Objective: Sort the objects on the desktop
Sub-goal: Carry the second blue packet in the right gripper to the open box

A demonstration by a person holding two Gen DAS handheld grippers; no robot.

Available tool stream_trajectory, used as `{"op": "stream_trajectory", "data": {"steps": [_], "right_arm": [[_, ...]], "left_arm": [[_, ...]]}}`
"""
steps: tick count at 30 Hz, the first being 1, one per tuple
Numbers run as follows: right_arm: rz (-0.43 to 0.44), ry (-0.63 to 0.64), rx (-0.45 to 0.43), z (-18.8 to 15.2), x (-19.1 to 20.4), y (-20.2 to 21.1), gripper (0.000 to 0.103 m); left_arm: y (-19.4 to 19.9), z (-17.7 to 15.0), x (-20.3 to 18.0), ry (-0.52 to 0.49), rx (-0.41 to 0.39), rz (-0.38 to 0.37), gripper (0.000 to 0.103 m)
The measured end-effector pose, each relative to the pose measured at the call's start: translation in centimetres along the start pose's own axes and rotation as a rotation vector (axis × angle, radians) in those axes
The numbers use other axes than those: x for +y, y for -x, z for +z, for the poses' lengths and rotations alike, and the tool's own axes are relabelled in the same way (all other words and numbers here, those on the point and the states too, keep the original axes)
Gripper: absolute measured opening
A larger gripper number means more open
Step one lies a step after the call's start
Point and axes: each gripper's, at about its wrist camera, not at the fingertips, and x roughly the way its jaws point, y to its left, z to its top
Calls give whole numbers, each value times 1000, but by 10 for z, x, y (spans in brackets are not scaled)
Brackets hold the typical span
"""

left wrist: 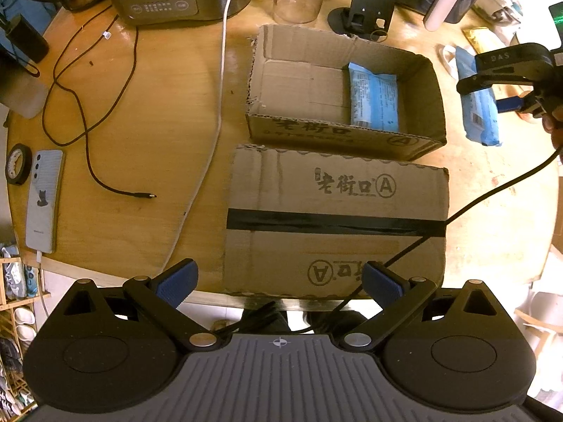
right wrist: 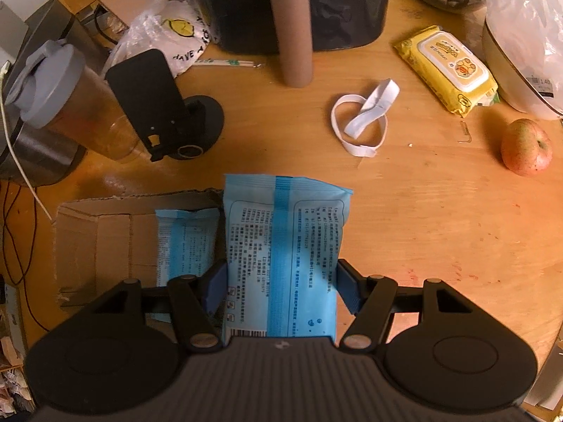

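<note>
Right wrist view: right gripper [right wrist: 279, 290] clamped on soft blue plastic wipes pack [right wrist: 281, 246], at three o'clock of open brown cardboard box [right wrist: 95, 239]; might snag box wall. Left gripper [left wrist: 279, 279] spread wide, empty.

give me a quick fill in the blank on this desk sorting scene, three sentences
1. The right gripper is shut on a ____ packet.
2. The open cardboard box already holds ____ blue packet.
3. The left gripper is open and holds ____.

Missing words: blue; one; nothing
</note>
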Motion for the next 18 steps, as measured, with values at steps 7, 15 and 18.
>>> {"op": "stream_trajectory", "data": {"steps": [7, 15, 18], "right_arm": [[6, 10, 4, 1, 15, -2, 63], [11, 24, 9, 0, 34, -5, 63], [13, 29, 10, 0, 40, -7, 63]], "left_arm": [[0, 0, 5, 1, -1, -3, 102], [0, 1, 13, 5, -2, -7, 102], [0, 1, 16, 7, -2, -7, 102]]}}
